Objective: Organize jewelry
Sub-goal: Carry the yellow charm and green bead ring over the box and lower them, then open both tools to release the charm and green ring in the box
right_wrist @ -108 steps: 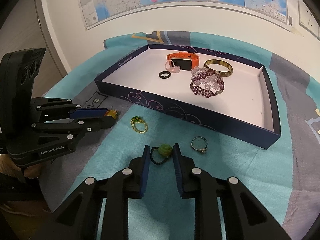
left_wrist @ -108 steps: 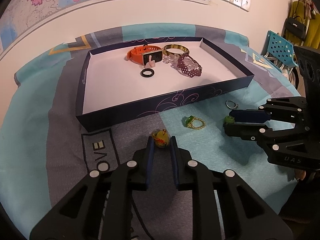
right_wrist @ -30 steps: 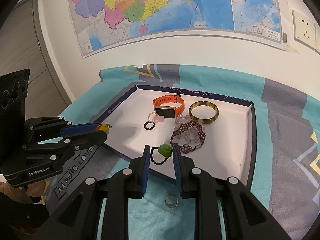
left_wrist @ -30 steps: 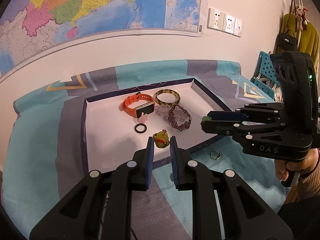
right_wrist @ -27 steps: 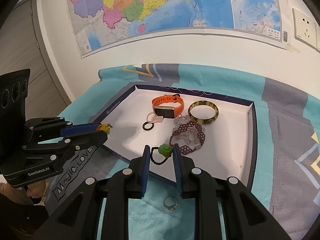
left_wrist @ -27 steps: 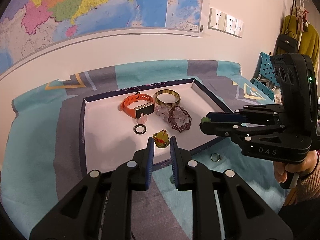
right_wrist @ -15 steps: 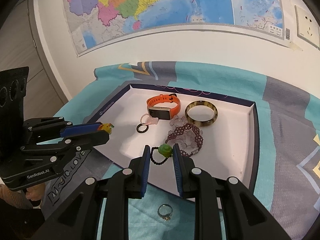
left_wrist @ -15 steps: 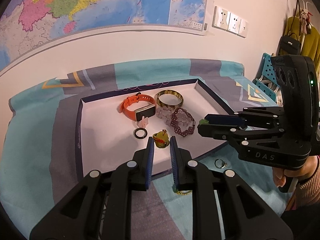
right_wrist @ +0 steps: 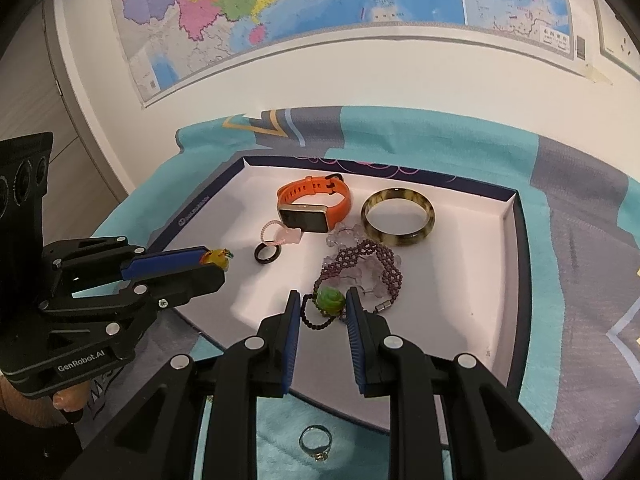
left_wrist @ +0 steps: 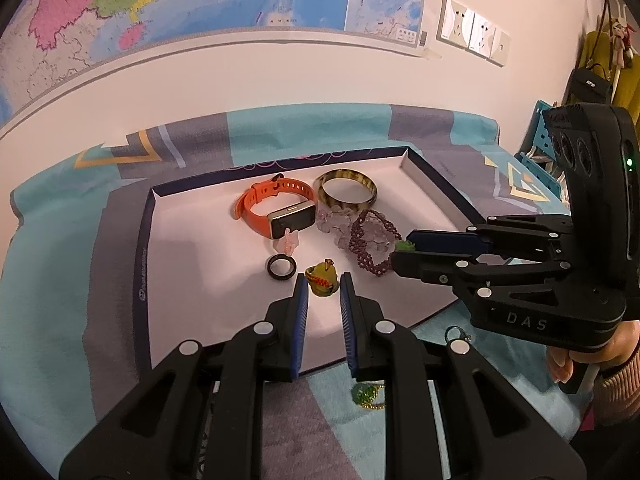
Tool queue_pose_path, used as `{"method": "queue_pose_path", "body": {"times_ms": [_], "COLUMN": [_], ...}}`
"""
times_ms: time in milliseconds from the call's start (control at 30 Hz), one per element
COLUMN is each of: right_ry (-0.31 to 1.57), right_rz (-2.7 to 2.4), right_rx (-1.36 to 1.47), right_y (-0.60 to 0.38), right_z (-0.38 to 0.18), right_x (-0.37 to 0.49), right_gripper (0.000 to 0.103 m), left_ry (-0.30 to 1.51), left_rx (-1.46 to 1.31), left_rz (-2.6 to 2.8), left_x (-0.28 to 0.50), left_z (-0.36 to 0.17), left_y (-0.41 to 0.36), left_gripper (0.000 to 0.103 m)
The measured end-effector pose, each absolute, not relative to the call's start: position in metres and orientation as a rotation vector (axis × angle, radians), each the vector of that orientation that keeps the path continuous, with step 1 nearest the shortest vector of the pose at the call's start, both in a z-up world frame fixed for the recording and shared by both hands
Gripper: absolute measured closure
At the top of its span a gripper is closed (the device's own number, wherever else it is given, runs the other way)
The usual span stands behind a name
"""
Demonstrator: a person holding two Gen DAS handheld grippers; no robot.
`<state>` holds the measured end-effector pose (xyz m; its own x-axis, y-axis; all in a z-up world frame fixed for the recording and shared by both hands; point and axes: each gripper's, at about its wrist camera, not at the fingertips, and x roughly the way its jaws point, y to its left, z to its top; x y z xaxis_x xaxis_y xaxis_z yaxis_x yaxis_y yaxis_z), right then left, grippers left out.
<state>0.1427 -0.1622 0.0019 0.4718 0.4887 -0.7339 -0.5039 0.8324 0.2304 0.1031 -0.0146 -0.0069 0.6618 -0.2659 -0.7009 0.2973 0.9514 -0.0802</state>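
My left gripper (left_wrist: 323,283) is shut on a small yellow charm (left_wrist: 322,278) with a red band, held above the white floor of the dark blue tray (left_wrist: 141,248). My right gripper (right_wrist: 323,303) is shut on a green bead (right_wrist: 330,300) strung on a dark beaded loop, held over the tray near its front edge. In the tray lie an orange smartwatch (left_wrist: 276,210), a mottled bangle (left_wrist: 345,191), a purple and clear bead bracelet (left_wrist: 370,240), a black ring (left_wrist: 282,267) and a pink charm (left_wrist: 289,241). Each gripper shows in the other's view, the right gripper (left_wrist: 402,251) and the left gripper (right_wrist: 216,261).
A silver ring (right_wrist: 316,442) lies on the teal and grey cloth (left_wrist: 52,300) in front of the tray. A green and gold ring (left_wrist: 368,394) lies on the cloth under my left gripper. A map and wall sockets (left_wrist: 472,32) are behind. A blue chair (left_wrist: 536,148) stands at right.
Both grippers have moved forward and slightly down over the tray with their pieces still held. The tray and its contents look closer and lower in both views.
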Motion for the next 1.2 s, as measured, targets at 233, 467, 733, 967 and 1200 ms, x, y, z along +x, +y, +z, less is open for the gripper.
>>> {"method": "queue_pose_path", "body": {"times_ms": [233,467,733,967,1200], "right_ry": [0.911,0.928,0.926,0.909,0.873], "right_rz": [0.598,0.593,0.584,0.581,0.588], "right_rx": [-0.016,-0.001,0.010,0.029,0.032], "right_y": [-0.161,-0.161,-0.161,-0.166,-0.177], "right_z": [-0.004,-0.010,-0.010,-0.003,0.011], "right_x": [0.151,0.158,0.161,0.159,0.143], "right_gripper": [0.081,0.081,0.078,0.078,0.072], "left_ry": [0.811,0.838,0.866,0.846,0.756], "left_rx": [0.039,0.025,0.012,0.012,0.054], "left_rz": [-0.311,-0.311,-0.319,-0.321,-0.307], "left_x": [0.113,0.122,0.131,0.127,0.103], "left_z": [-0.015,-0.024,-0.031,-0.028,-0.007], "left_y": [-0.017,-0.018,-0.019,-0.017,-0.015], "left_gripper": [0.086,0.086,0.086,0.081,0.066]}}
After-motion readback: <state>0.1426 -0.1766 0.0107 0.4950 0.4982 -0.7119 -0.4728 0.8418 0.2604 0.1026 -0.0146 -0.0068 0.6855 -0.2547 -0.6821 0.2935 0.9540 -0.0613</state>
